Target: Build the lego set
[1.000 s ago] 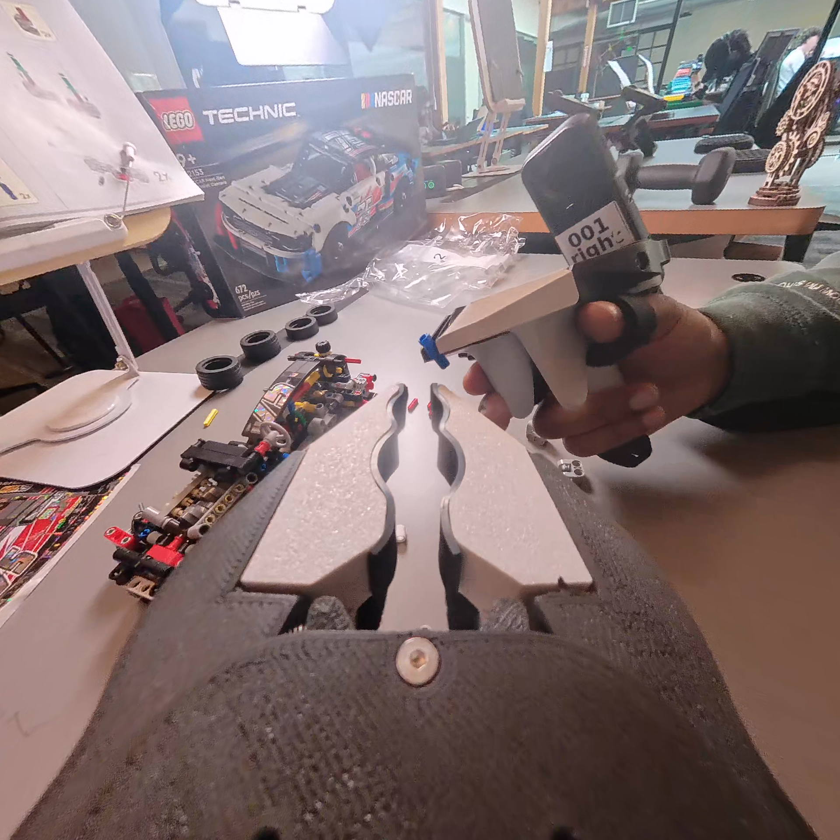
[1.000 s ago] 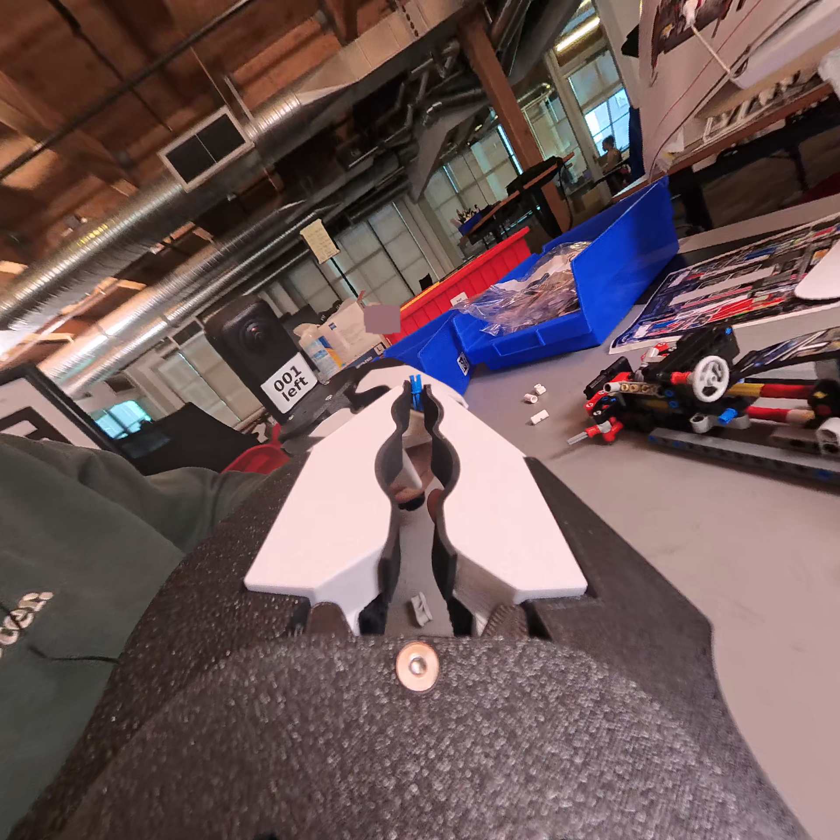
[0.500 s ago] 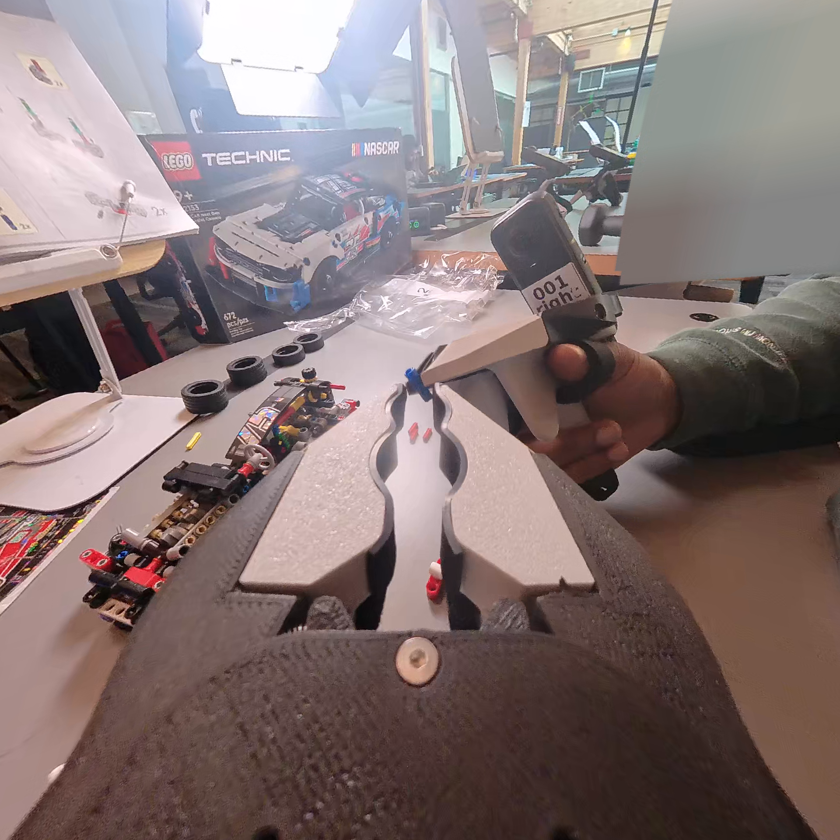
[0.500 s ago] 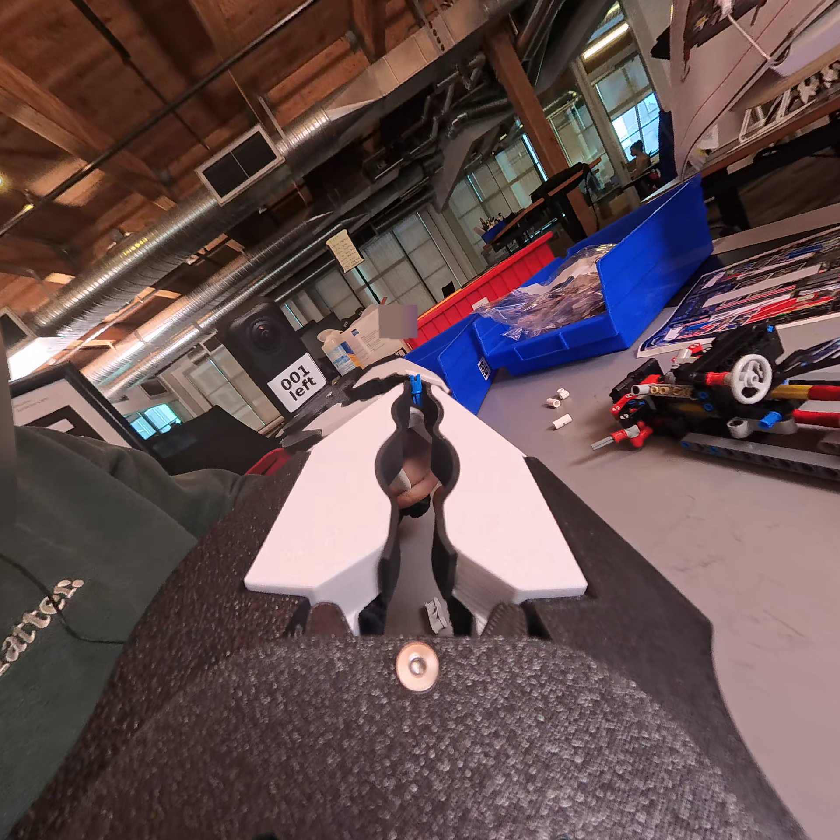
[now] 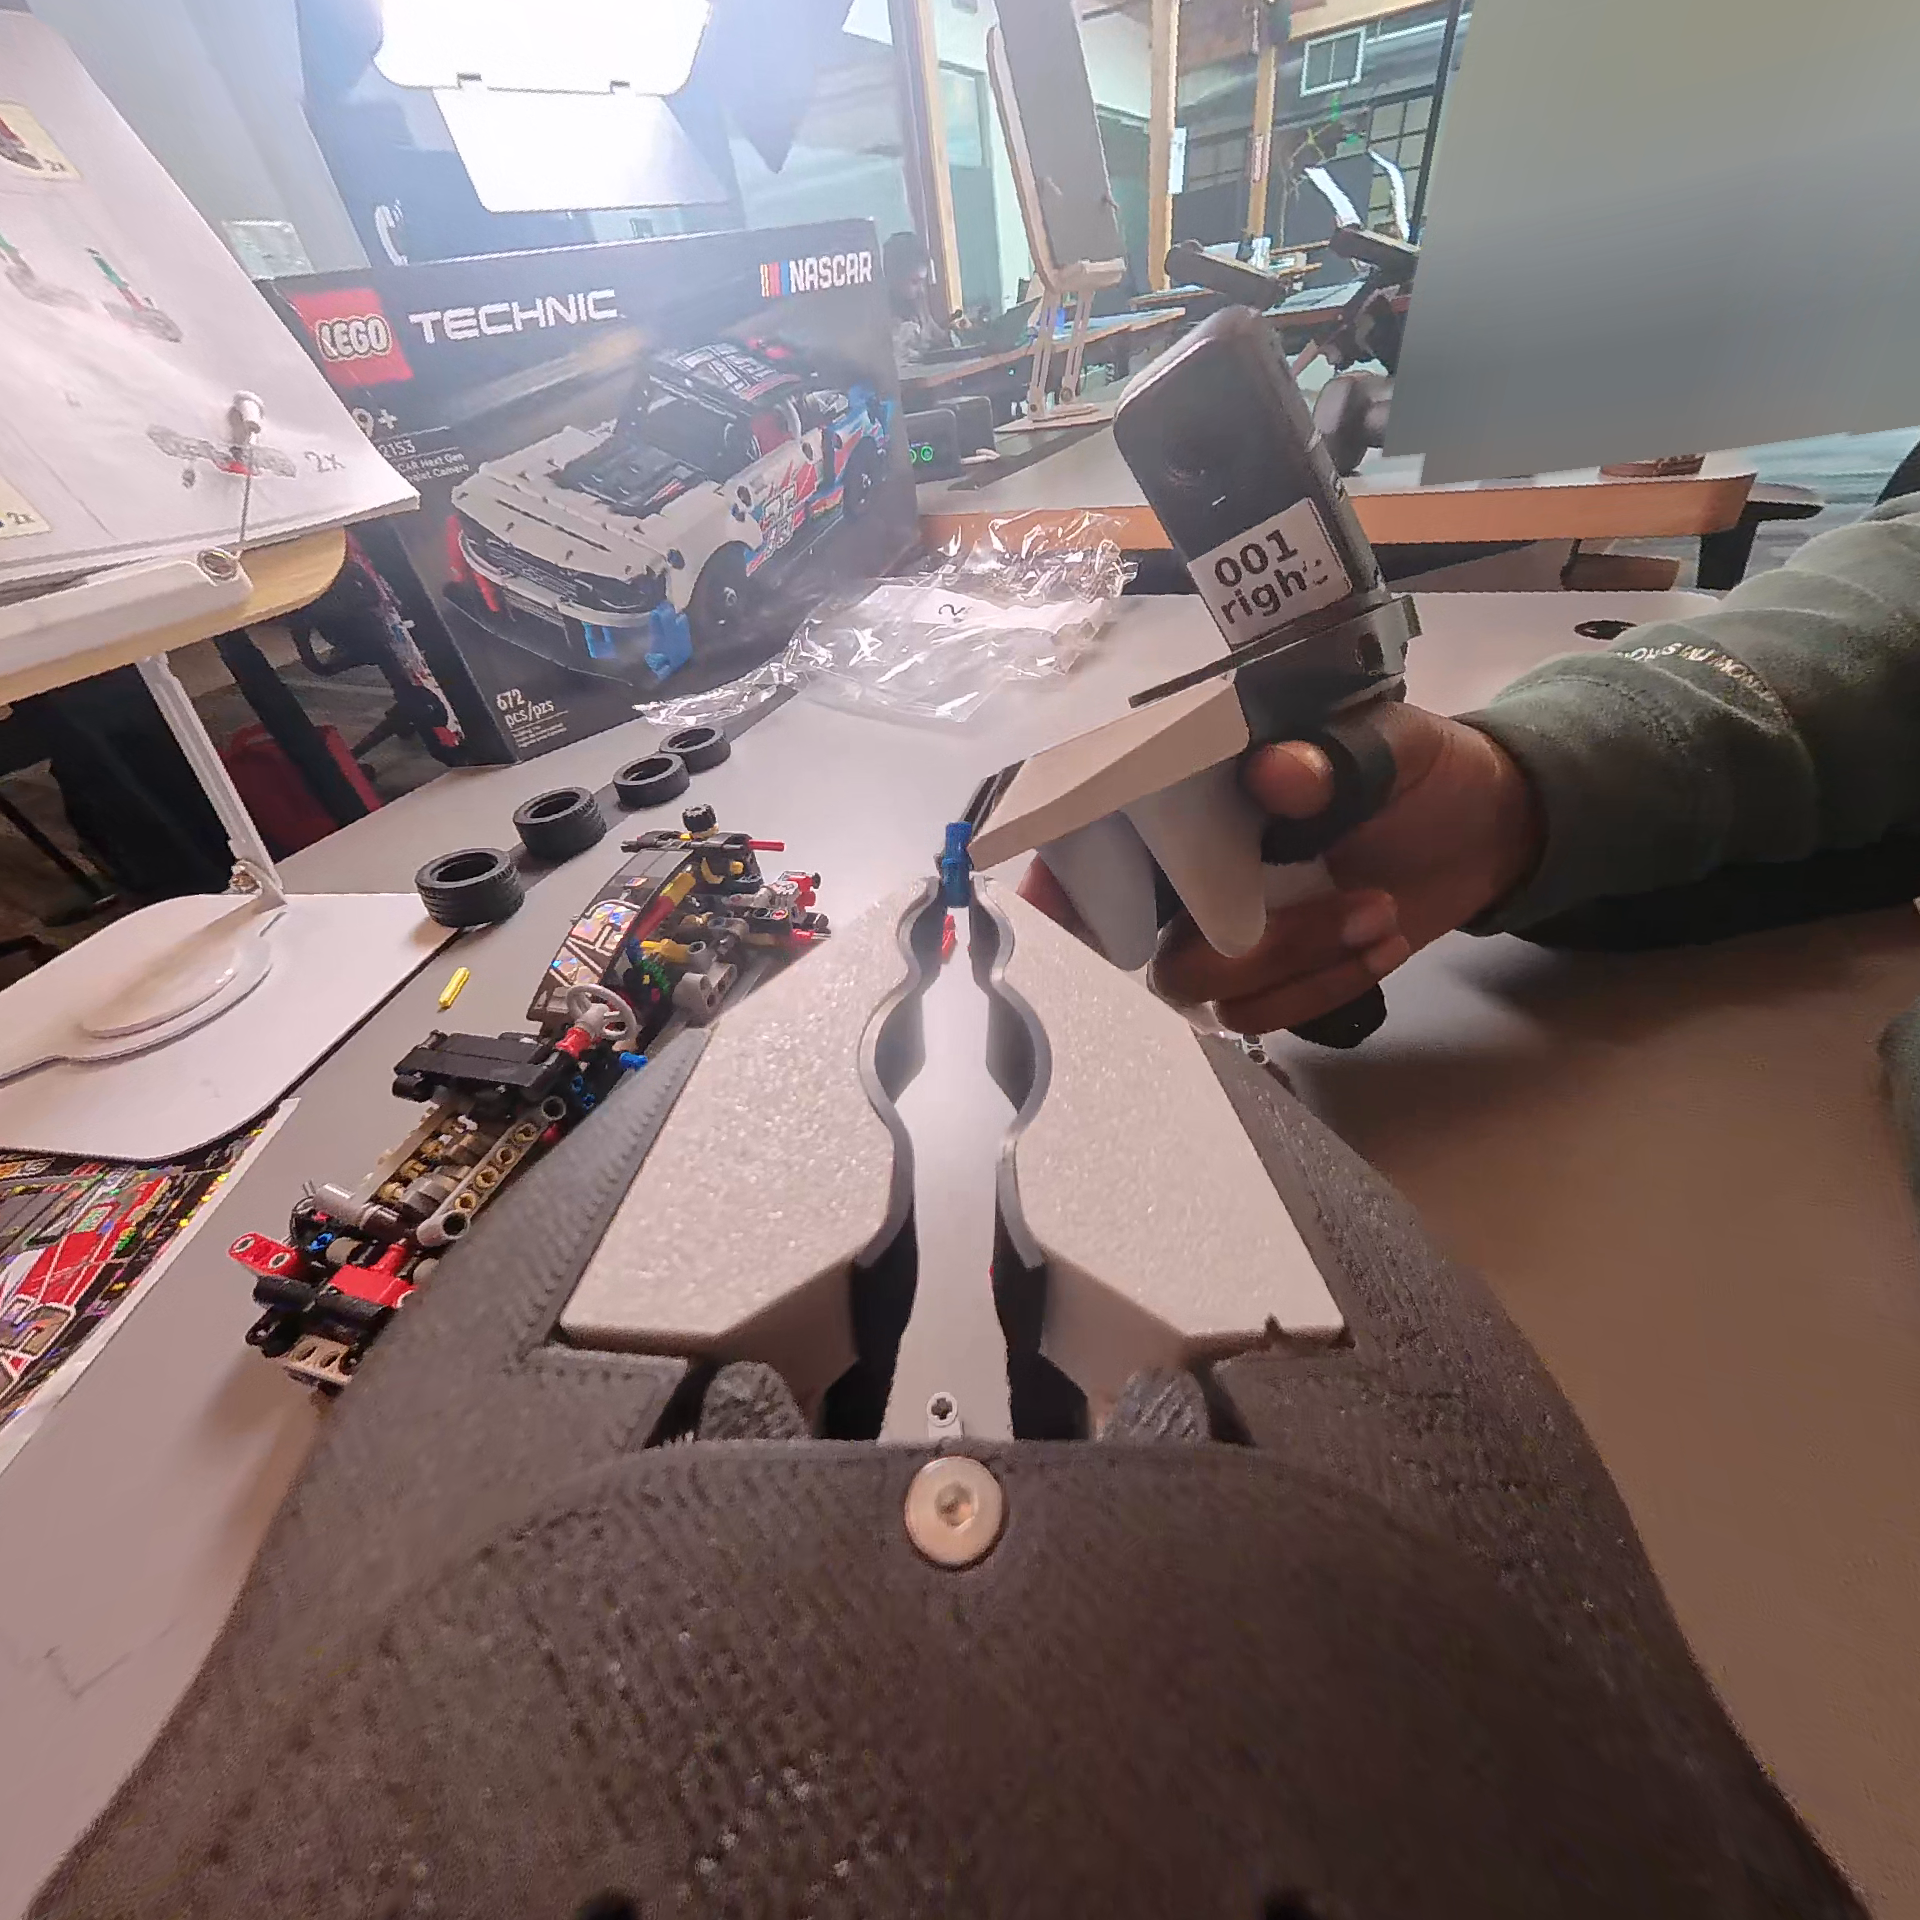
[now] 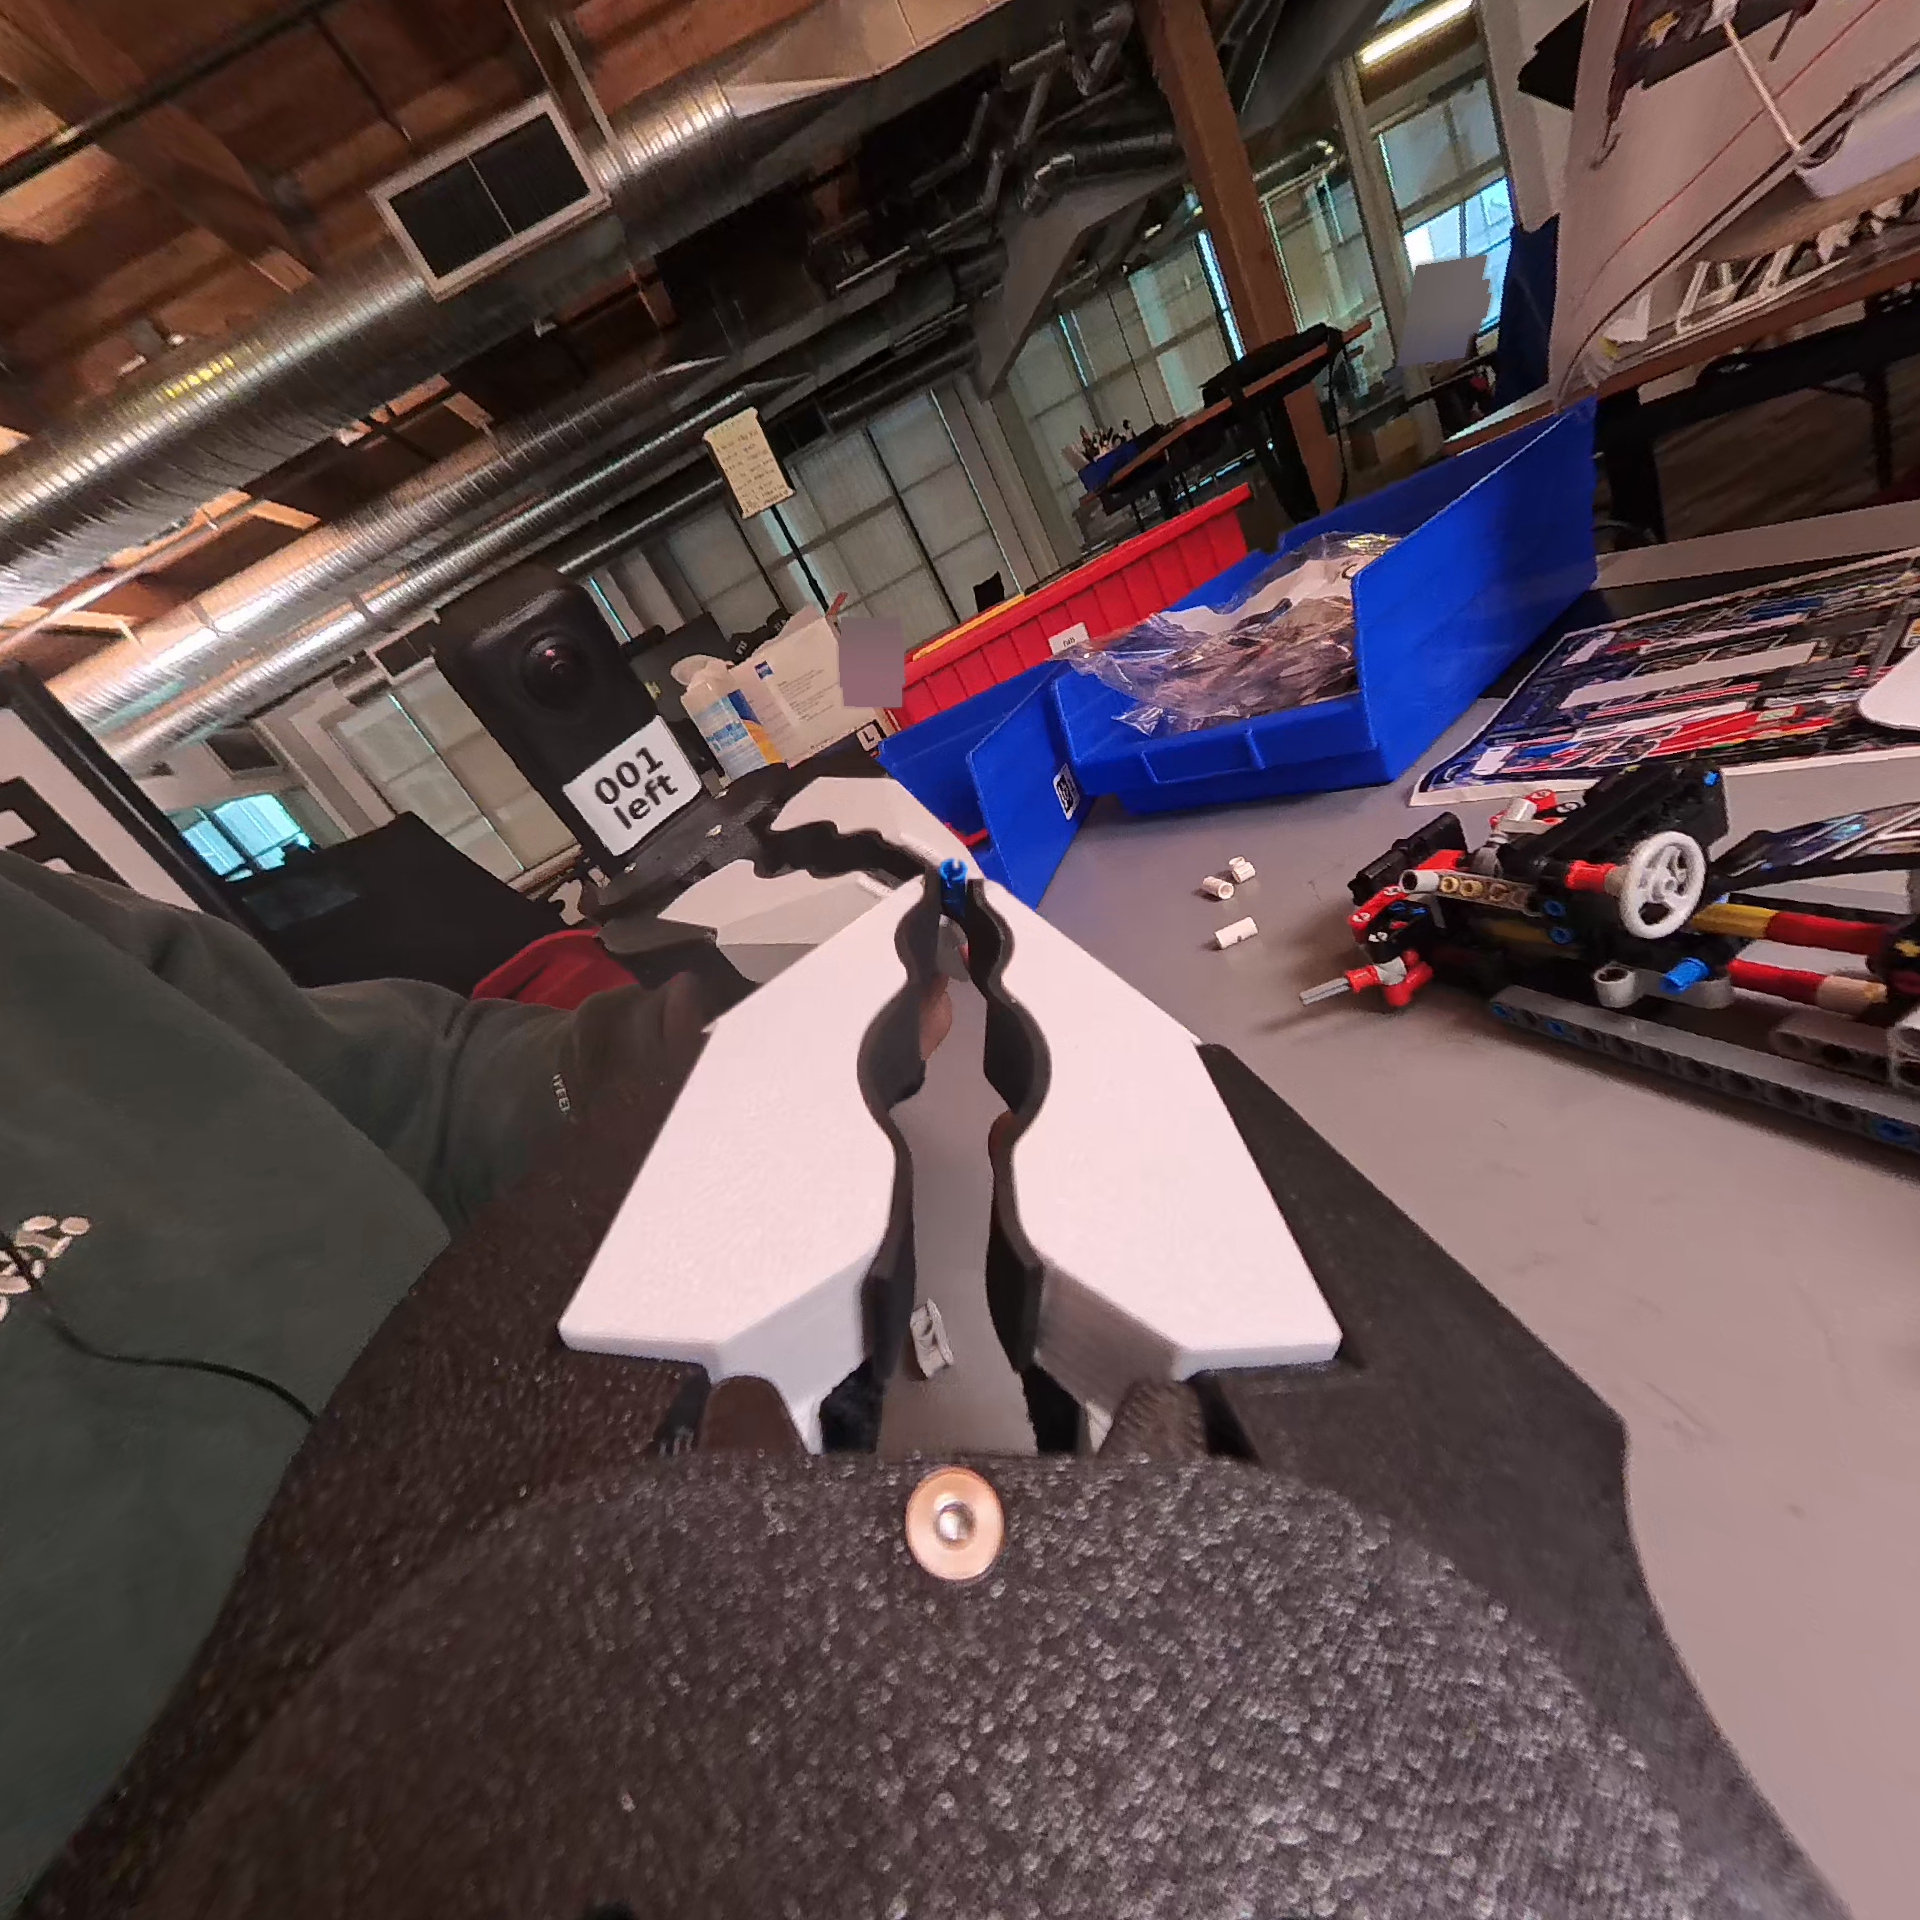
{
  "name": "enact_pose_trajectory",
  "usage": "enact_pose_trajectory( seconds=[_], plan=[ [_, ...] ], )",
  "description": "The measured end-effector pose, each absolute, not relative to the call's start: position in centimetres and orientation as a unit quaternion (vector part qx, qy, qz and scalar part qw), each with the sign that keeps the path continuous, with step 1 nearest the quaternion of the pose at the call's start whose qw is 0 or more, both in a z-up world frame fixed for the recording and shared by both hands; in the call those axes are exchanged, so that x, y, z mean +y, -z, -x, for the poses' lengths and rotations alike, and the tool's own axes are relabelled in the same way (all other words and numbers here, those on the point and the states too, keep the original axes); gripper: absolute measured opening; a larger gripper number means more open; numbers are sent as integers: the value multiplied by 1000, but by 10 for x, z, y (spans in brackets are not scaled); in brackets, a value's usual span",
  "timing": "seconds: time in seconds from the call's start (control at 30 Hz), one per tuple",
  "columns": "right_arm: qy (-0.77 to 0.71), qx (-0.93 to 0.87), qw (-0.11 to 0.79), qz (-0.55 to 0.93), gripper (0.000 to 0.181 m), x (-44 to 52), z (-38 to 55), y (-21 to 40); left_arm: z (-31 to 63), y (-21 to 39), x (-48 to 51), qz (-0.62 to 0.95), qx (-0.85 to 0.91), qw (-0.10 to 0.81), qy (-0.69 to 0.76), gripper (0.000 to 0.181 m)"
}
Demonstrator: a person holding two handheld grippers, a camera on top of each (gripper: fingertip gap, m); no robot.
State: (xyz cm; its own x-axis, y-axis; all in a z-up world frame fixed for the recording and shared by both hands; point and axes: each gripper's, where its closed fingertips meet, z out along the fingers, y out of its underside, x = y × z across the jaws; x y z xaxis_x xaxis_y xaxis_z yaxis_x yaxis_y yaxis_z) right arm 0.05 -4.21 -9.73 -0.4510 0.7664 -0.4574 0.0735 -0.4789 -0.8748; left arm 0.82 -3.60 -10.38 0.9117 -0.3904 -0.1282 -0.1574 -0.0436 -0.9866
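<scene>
A small blue pin point(image 5: 954, 868) stands upright between the tips of both grippers. My right gripper point(image 6: 951, 902) is shut on it; in the left wrist view it point(image 5: 975, 850) comes in from the right, held by a hand in a green sleeve. My left gripper point(image 5: 951, 899) has closed to a narrow gap, and its tips sit against the pin's lower end. A small red piece point(image 5: 948, 932) shows in the gap just below; I cannot tell whether it is held or lying on the table. The part-built car chassis point(image 5: 582, 1049) lies to the left on the grey table, and also shows in the right wrist view point(image 6: 1621, 914).
Three black tyres point(image 5: 468, 883) and a yellow pin point(image 5: 454, 985) lie beyond the chassis. The set's box point(image 5: 623, 468), a clear bag point(image 5: 966, 634) and an instruction stand point(image 5: 156, 364) are behind. Blue bins point(image 6: 1403, 665), a sticker sheet point(image 6: 1714, 686) and white pins point(image 6: 1231, 894) show in the right wrist view. My left and right fingertips are right by each other.
My left gripper has narrowed and come up to the blue pin, which now sits between its tips. The right gripper has kept hold of the pin and tilted it upright.
</scene>
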Motion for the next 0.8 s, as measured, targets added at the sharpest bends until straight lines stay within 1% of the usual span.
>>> enact_pose_trajectory(
  seconds=[0.23, 0.37, 0.47, 0.53, 0.8],
  plan=[
    [-695, -498, 240, 459, 4, -49, -3, 106, -11, 113, -43, 730, 223, 637, 110, 2],
    [-672, -541, 243, 444, 12, -54, -6, 112, -15, 120, -49, 736, 246, 616, 135, 2],
    [-660, -563, 243, 433, 10, -59, -8, 116, -19, 125, -52, 739, 261, 603, 146, 2],
    [-658, -568, 241, 431, 3, -60, -9, 117, -20, 126, -53, 739, 262, 601, 154, 2],
    [-659, -581, 229, 420, 3, -63, -13, 118, -24, 125, -57, 736, 249, 593, 212, 1]
  ],
)
